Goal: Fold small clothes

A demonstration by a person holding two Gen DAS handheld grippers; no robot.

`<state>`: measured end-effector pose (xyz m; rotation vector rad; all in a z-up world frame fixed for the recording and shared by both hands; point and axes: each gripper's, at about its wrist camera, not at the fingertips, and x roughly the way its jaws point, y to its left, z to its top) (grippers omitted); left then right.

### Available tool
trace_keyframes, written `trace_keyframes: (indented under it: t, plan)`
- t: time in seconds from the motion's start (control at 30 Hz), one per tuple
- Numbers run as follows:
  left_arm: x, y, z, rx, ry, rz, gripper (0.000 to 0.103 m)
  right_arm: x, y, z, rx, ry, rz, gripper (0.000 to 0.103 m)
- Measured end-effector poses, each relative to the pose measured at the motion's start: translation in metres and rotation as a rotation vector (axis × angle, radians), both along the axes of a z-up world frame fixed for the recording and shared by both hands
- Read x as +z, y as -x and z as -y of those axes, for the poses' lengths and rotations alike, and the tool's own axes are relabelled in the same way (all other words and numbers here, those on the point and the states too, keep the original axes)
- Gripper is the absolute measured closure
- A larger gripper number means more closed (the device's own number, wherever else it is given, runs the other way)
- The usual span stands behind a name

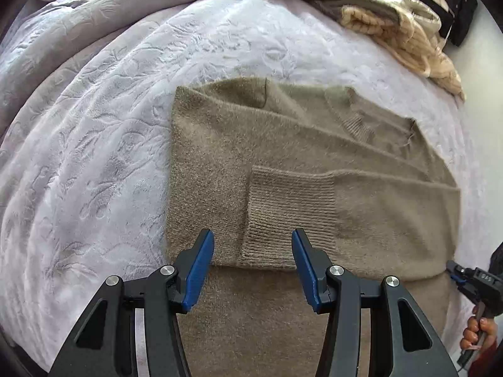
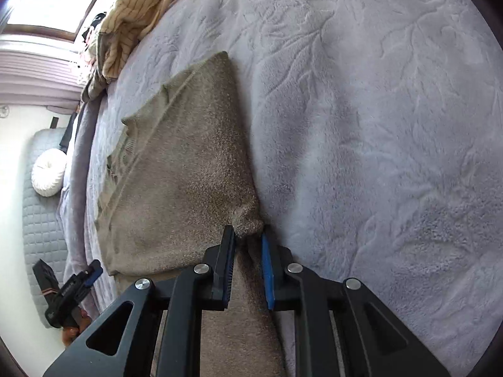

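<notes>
A taupe fuzzy sweater [image 1: 283,163] lies partly folded on the bed, with a ribbed sleeve cuff [image 1: 289,213] laid across its body. My left gripper [image 1: 253,242] is open just above the cuff and the fold edge, holding nothing. In the right wrist view the same sweater [image 2: 182,169] stretches away from me. My right gripper [image 2: 248,235] is shut on a bunched corner of the sweater at its right edge. The other gripper also shows at the lower left of the right wrist view [image 2: 75,286].
The sweater lies on a lavender embossed blanket [image 1: 94,144] that covers the bed. A heap of cream and beige clothes [image 1: 402,31] sits at the far right corner. A white round cushion [image 2: 48,172] lies on a grey quilted mat beside the bed.
</notes>
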<state>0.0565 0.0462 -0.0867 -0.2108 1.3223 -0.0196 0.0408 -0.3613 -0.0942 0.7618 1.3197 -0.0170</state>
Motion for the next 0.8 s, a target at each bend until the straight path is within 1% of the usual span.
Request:
trace_keyframes:
  t: [0.03,0.07,0.1,0.23,0.33,0.4,0.47,0.6,0.8]
  plan:
    - [-0.01,-0.002,0.002,-0.006,-0.031,-0.028,0.051,-0.004,0.0,0.0,-0.003,-0.002,-0.003,0.086]
    - [-0.018,-0.003,0.003,-0.01,-0.038,-0.042,0.051,-0.004,-0.001,0.0,-0.007,-0.001,-0.002,0.085]
    - [-0.02,-0.002,0.002,-0.009,-0.032,-0.031,0.05,-0.003,0.0,0.0,-0.009,0.002,-0.002,0.085]
    - [-0.012,0.002,-0.005,-0.021,-0.037,-0.031,0.05,0.003,0.003,0.001,0.005,0.022,-0.003,0.085]
    - [-0.008,0.007,-0.014,-0.015,-0.027,-0.049,0.05,0.005,0.008,0.002,-0.026,0.018,-0.016,0.085]
    - [-0.007,0.012,-0.019,-0.01,-0.036,-0.066,0.05,0.009,0.011,0.0,-0.035,0.035,-0.027,0.085]
    - [-0.008,0.016,-0.025,0.004,-0.044,-0.089,0.05,0.014,0.015,-0.004,-0.032,0.056,-0.037,0.085]
    - [-0.006,0.028,-0.035,0.04,-0.017,-0.115,0.05,0.025,0.026,-0.008,-0.046,0.061,-0.048,0.082]
    - [0.011,0.047,-0.035,-0.002,-0.018,-0.11,0.05,0.044,0.044,-0.022,-0.058,0.057,-0.052,0.082]
